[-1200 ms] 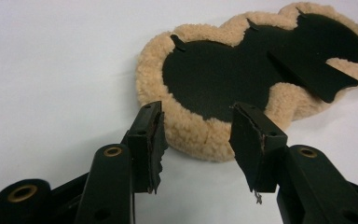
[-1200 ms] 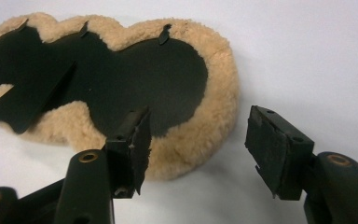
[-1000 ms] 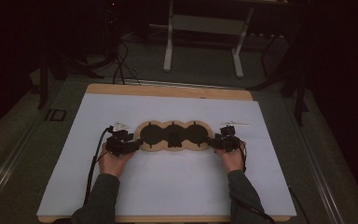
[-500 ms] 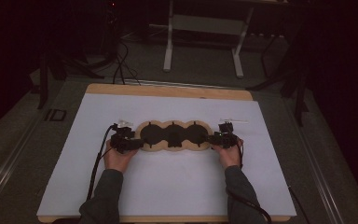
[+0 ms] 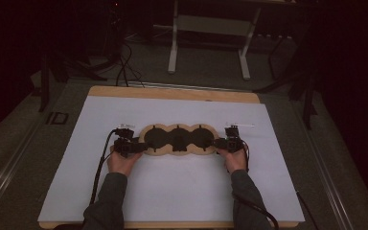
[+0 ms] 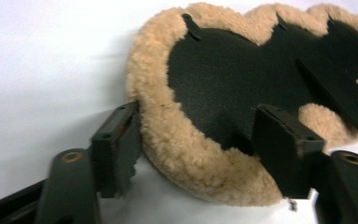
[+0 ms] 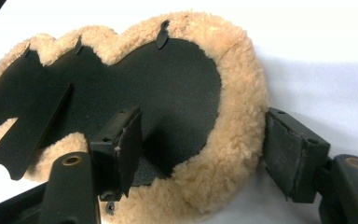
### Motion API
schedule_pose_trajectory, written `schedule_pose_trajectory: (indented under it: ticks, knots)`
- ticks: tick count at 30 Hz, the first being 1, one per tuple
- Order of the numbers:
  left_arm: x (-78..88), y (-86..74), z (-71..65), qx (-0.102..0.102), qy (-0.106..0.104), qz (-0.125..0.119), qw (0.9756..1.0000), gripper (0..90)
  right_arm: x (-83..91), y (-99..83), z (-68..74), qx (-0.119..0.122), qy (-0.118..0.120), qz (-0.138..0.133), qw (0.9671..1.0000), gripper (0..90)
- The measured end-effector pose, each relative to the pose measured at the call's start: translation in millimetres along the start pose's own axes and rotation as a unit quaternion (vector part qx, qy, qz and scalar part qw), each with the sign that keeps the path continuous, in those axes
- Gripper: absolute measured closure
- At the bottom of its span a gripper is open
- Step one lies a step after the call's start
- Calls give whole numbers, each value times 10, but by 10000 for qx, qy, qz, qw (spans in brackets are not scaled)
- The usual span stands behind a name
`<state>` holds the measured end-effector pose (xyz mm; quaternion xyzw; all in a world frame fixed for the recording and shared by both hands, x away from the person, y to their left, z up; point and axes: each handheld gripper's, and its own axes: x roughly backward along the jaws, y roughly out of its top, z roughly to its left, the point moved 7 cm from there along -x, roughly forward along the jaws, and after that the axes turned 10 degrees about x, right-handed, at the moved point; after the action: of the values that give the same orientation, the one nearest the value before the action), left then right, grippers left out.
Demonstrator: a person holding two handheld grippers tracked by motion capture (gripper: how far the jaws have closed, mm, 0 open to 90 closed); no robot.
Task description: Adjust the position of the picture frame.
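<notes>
Fleece-rimmed black pad (image 5: 177, 140) flat on white sheet (image 5: 172, 191)

One fleece-edged pad (image 5: 177, 140), two grippers (image 5: 128, 146) (image 5: 231, 143).

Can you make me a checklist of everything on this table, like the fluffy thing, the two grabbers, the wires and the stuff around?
Surface: white sheet on a wooden table, flat.
Job's things: fleece pad, tan fluffy rim around three black rounds with a black strap across, lying flat on the sheet.
Clutter: nothing seen.
Grippers: left gripper straddles the pad's left end, one jaw outside the fluffy rim and one over the black part, open; its jaws have just been opening. Right gripper straddles the right end the same way, open.
Cables: black cable trails from the left gripper along the sleeve; more cables on the floor behind.
Surroundings: dark room, white stand legs beyond the table.
</notes>
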<state>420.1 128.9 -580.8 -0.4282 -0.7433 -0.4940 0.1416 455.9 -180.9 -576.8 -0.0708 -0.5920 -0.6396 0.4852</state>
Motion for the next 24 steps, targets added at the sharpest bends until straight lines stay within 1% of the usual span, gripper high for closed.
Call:
schedule_pose_trajectory:
  ticks: [2, 6, 13, 15, 18, 21, 24]
  knots:
    - [-2, -2, -10, -23, 45, -31, 10000, 392, 13, -9, -3, 25, 38, 36, 10000, 338]
    - [1, -6, -38, -87, 141, -65, 9998, 392, 58, -31, -30, -11, 154, 52, 9999, 375]
    - [52, -35, -85, -293, 289, -56, 9991, 393, 102, -57, 9, 94, 66, 54, 9999, 377]
    - [68, -53, -92, -332, 277, -75, 9990, 395, 121, -73, 20, 126, 56, 40, 9999, 379]
    - [89, -83, -93, -319, 241, -99, 9992, 406, 145, -98, 30, 121, 68, 36, 9999, 384]
    - [104, -106, -99, -344, 244, -135, 9990, 405, 160, -113, 44, 130, 46, 45, 9999, 383]
    - [122, -122, -111, -388, 264, -115, 9988, 406, 176, -125, 61, 150, 25, 45, 9999, 383]
